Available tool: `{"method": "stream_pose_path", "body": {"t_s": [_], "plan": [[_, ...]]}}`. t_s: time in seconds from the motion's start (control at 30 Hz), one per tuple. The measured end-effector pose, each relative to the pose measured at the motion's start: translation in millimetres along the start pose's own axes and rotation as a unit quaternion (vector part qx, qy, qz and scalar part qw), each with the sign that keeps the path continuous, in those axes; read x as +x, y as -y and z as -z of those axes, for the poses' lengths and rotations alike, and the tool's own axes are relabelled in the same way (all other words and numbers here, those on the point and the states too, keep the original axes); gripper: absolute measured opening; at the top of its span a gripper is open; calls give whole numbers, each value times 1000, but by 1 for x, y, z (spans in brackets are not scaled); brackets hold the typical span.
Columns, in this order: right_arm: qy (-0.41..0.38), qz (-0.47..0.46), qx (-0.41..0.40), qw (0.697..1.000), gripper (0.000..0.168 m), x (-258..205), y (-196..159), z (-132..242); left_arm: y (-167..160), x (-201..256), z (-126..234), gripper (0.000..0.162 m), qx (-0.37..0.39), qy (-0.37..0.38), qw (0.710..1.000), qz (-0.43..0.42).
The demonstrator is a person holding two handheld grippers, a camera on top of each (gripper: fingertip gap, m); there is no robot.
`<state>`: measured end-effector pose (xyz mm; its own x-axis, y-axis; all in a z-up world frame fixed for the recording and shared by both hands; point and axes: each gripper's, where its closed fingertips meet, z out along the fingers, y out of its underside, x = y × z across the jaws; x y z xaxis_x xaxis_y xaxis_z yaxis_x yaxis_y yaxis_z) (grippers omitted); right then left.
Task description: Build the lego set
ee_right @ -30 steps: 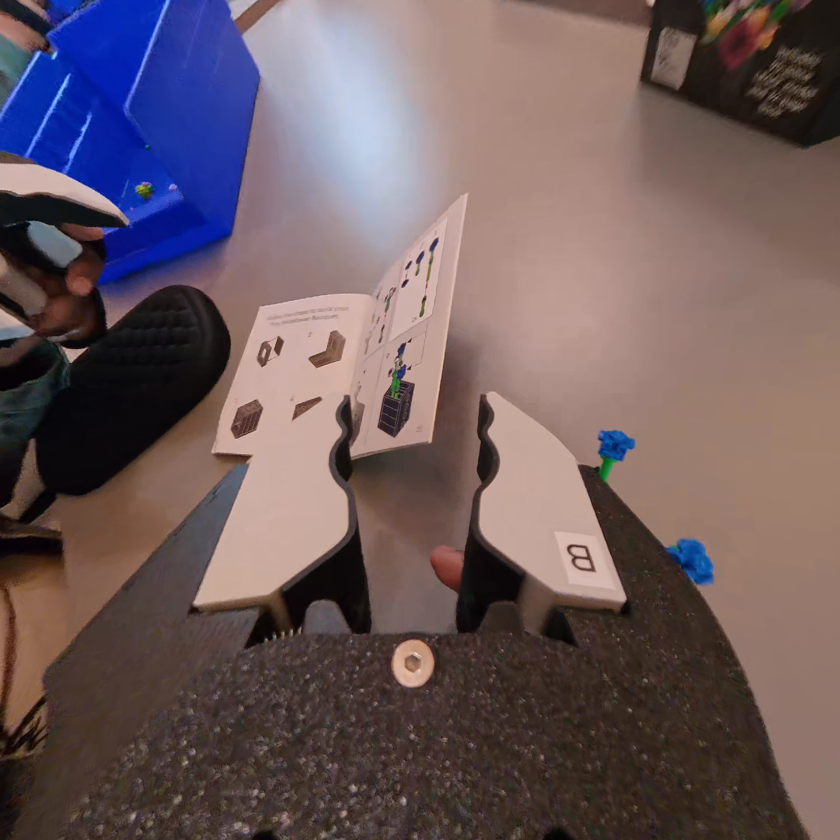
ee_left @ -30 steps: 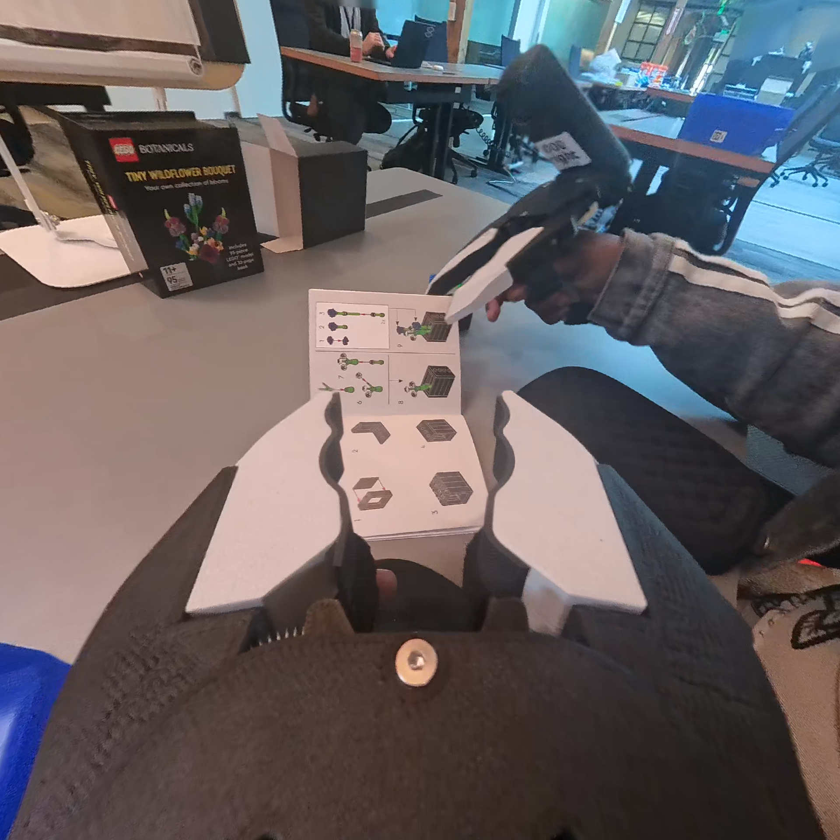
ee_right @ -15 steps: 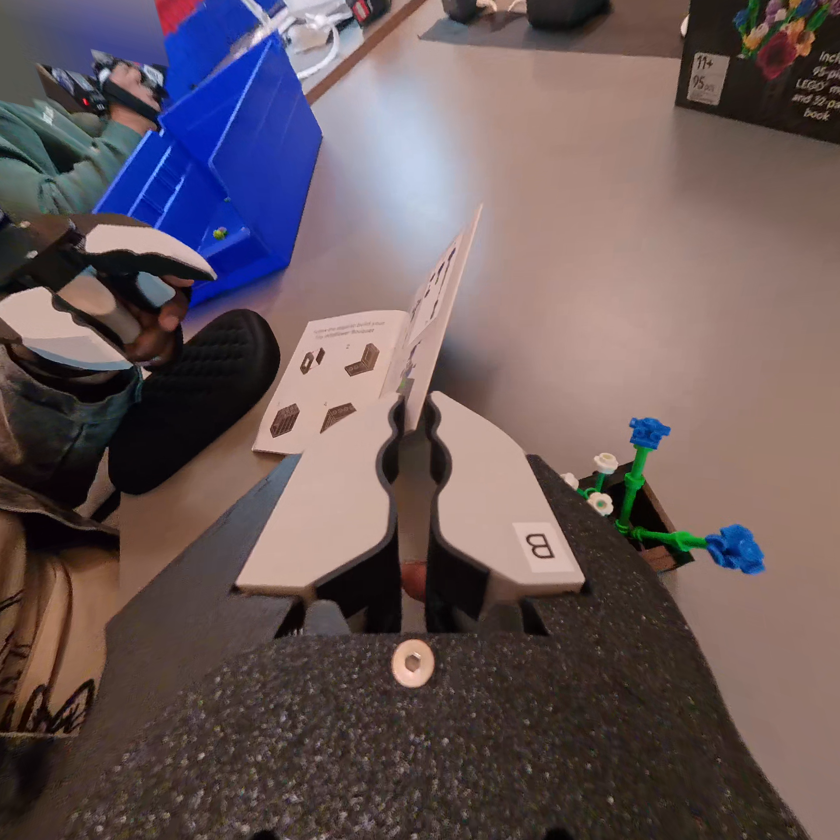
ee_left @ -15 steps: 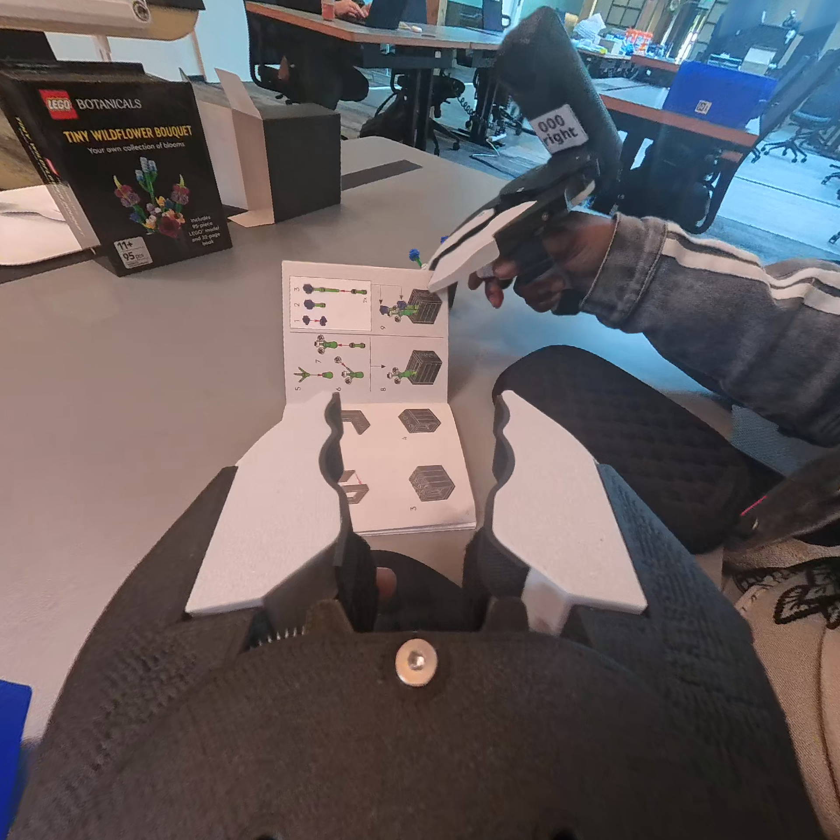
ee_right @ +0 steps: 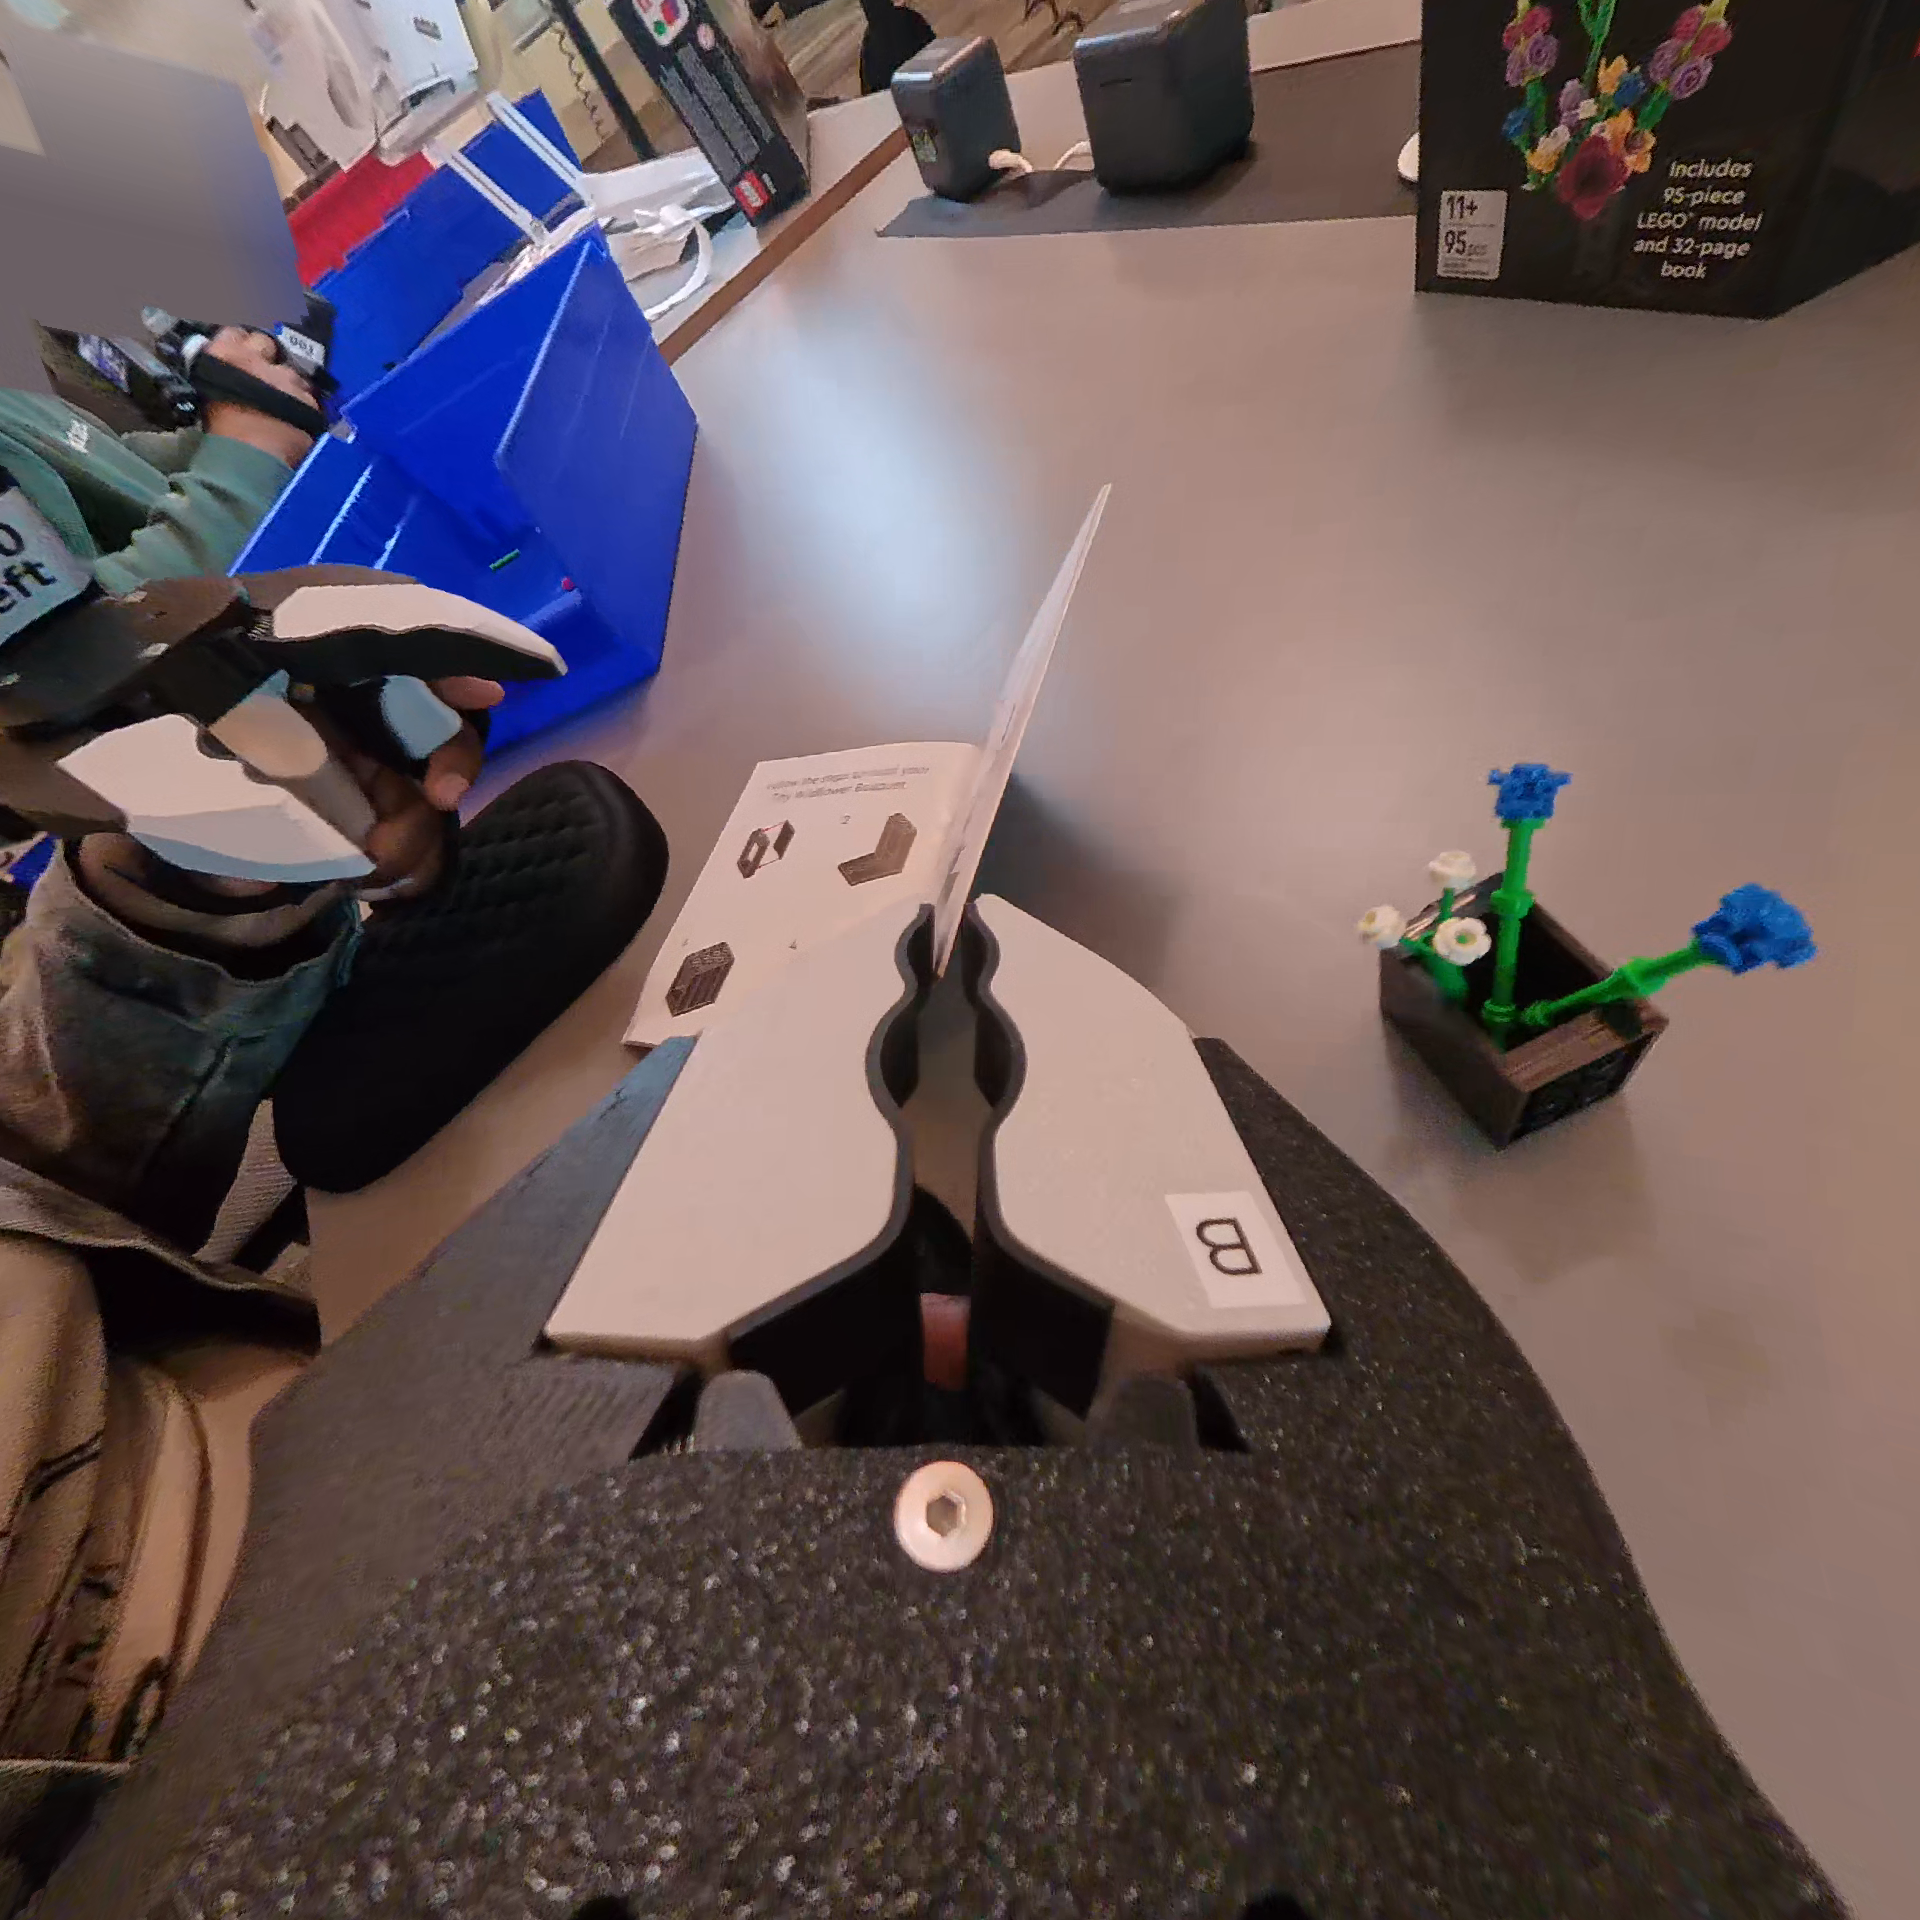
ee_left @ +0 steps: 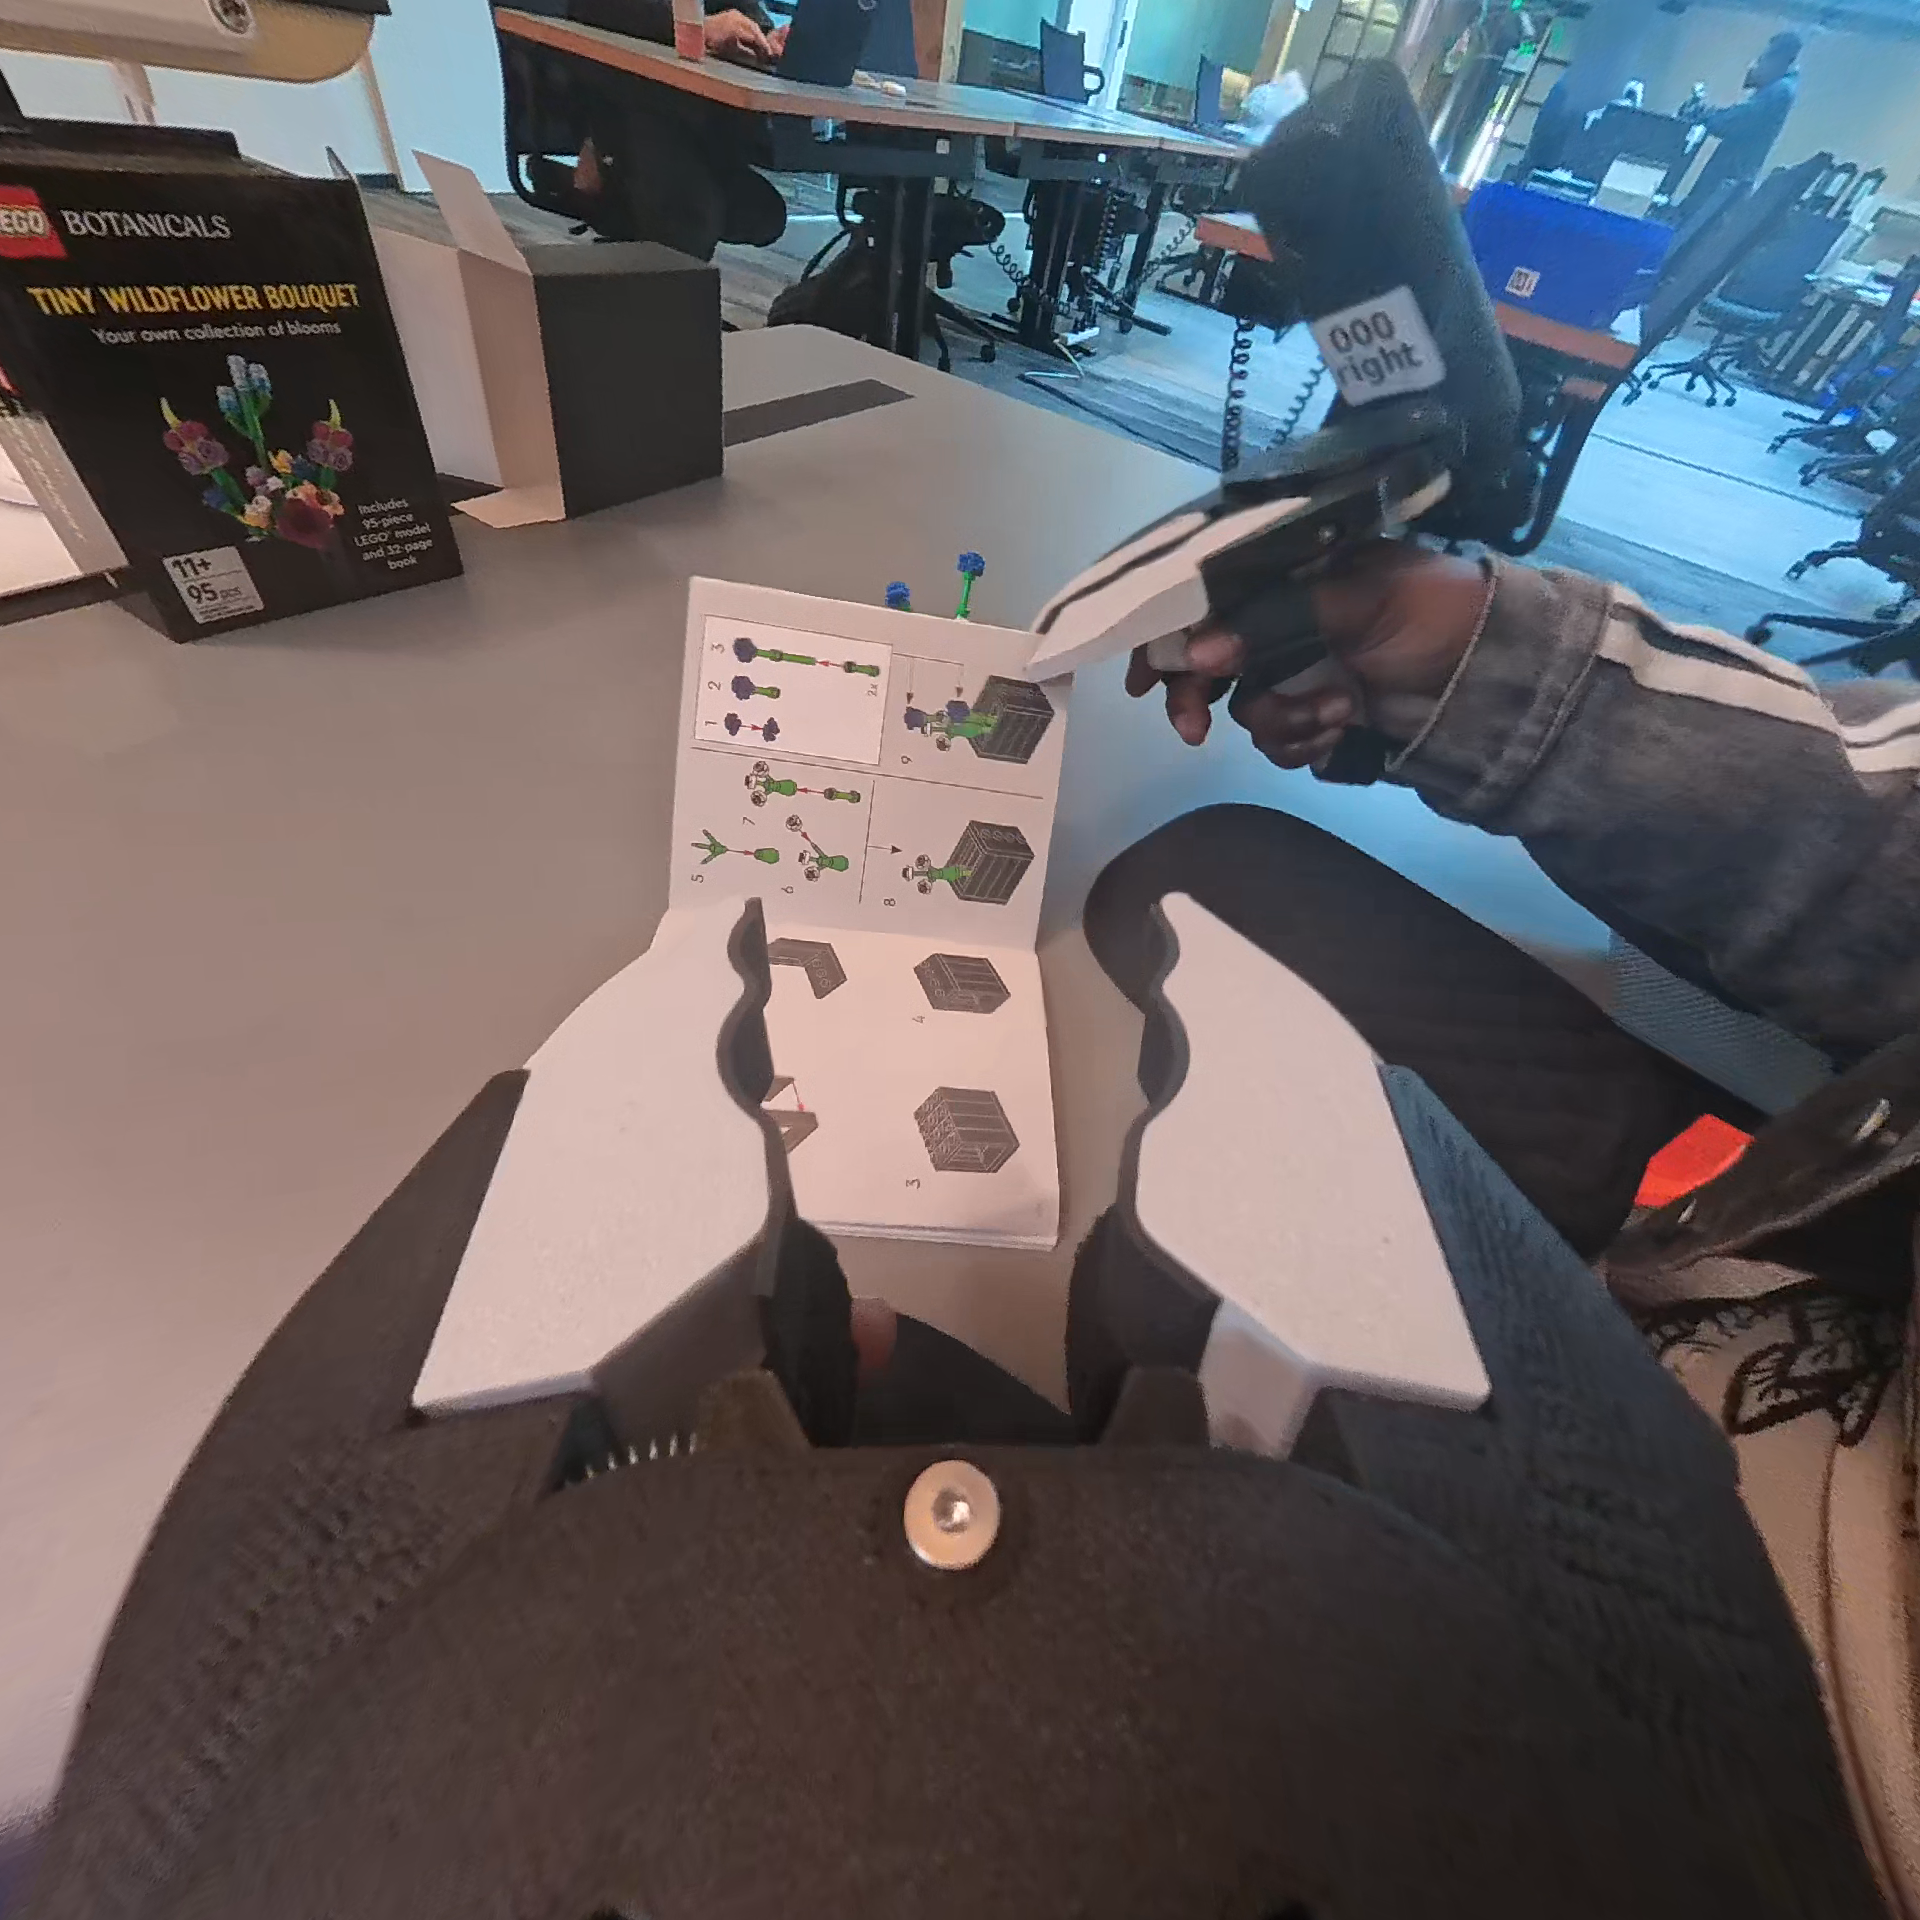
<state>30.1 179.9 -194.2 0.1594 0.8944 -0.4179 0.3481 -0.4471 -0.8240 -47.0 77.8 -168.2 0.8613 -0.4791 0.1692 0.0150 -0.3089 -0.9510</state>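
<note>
Two claws: your right claw (ee_right: 954, 914) is clamped on the booklet (ee_left: 868, 769) page's top corner, your left claw (ee_left: 945, 925) gapes apart above the booklet's near edge, flower pot (ee_right: 1517, 1029) right of it.

Bright, soft light is filling both pictures. A pale shine is glowing on the grey table (ee_right: 935, 436) in the right wrist view. A soft, dark shadow is lying beside the standing page of the booklet (ee_right: 1029, 707). The wide lens is bending things near the edges, so the black box (ee_left: 218, 405) is leaning. Far-off desks are looking a little fuzzy. A blurred patch is covering the top left corner.
</note>
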Motion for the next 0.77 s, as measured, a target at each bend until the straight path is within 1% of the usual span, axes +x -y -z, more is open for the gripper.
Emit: {"method": "stream_pose_path", "body": {"t_s": [0.1,0.17,0.27,0.33,0.43,0.53,0.57,0.63,0.77], "plan": [[10,-16,16,1000,5,-14,-1,4,4,-1,-6,66,7,-9,1000,27],[25,-31,25,999,6,-26,-2,5,9,3,-13,63,13,-30,998,51],[41,-48,28,998,7,-37,-7,5,7,17,-31,63,-13,-87,993,79],[63,-59,22,996,11,-43,-10,6,1,21,-45,65,-39,-108,989,93],[113,-77,4,991,28,-46,-9,10,-6,25,-60,73,-74,-131,984,92],[179,-109,-25,977,46,-43,-5,14,-11,23,-68,80,-99,-127,986,52],[201,-129,-27,971,46,-40,-1,14,-13,21,-70,81,-107,-124,986,38],[242,-171,-19,955,38,-34,7,14,-16,19,-73,82,-111,-128,985,27],[283,-249,-20,926,27,-25,11,5,-18,19,-75,81,-116,-146,981,50]]}}
